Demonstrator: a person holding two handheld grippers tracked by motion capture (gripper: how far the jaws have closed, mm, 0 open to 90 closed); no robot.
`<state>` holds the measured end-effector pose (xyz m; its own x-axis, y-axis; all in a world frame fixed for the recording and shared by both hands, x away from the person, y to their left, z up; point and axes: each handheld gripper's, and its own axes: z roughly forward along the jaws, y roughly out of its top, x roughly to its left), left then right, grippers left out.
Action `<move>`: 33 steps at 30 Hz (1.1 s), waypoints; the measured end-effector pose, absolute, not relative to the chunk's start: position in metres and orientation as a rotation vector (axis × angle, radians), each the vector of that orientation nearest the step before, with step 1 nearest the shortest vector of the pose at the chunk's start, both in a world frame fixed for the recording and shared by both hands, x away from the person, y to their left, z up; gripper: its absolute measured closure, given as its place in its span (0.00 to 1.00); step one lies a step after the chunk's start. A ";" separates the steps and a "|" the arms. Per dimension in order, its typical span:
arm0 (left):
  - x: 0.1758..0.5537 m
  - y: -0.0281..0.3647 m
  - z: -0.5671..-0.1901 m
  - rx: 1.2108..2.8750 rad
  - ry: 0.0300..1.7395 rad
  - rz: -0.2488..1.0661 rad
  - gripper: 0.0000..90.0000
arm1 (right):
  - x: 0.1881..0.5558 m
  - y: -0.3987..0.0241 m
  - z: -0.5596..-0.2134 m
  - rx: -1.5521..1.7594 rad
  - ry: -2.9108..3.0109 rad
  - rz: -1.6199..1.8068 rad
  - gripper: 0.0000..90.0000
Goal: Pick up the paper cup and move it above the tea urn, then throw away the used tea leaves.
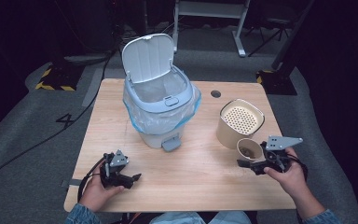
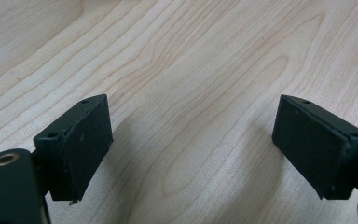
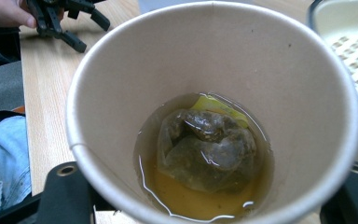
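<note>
1. The right gripper (image 1: 249, 163) sits near the table's (image 1: 196, 186) right edge, its jaws clamped on a paper cup (image 1: 250, 150).
2. In the right gripper view the cup (image 3: 205, 70) is tilted toward the camera and holds a wet tea bag (image 3: 205, 149) in a little brown liquid.
3. The cup sits just beside a beige strainer tub (image 1: 240, 122), toward the near edge.
4. The left gripper (image 1: 133, 178) rests near the near-left corner, jaws apart over bare wood, nothing between them.
5. A bin (image 1: 161, 105) with a plastic liner stands mid-table toward the far edge, its lid (image 1: 148, 57) up.
</note>
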<state>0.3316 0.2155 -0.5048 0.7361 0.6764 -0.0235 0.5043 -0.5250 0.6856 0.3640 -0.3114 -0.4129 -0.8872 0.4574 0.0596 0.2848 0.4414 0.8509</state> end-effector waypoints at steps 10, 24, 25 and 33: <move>0.331 0.215 -0.505 2.240 0.889 0.322 0.14 | 0.375 -0.327 -0.385 0.656 2.477 1.439 0.35; 0.331 0.215 -0.505 2.239 0.890 0.322 0.14 | 0.403 -0.340 -0.347 0.650 2.424 1.414 0.35; 0.331 0.216 -0.505 2.238 0.889 0.320 0.14 | 0.407 -0.341 -0.345 0.650 2.421 1.410 0.35; 0.331 0.216 -0.505 2.237 0.891 0.323 0.14 | 0.433 -0.348 -0.338 0.678 2.393 1.409 0.35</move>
<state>0.3312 0.2156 -0.5049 0.7326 0.6803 -0.0244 0.5066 -0.5209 0.6870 0.4327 -0.3479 -0.3382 -0.8500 0.5268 -0.0046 0.2514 0.4133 0.8752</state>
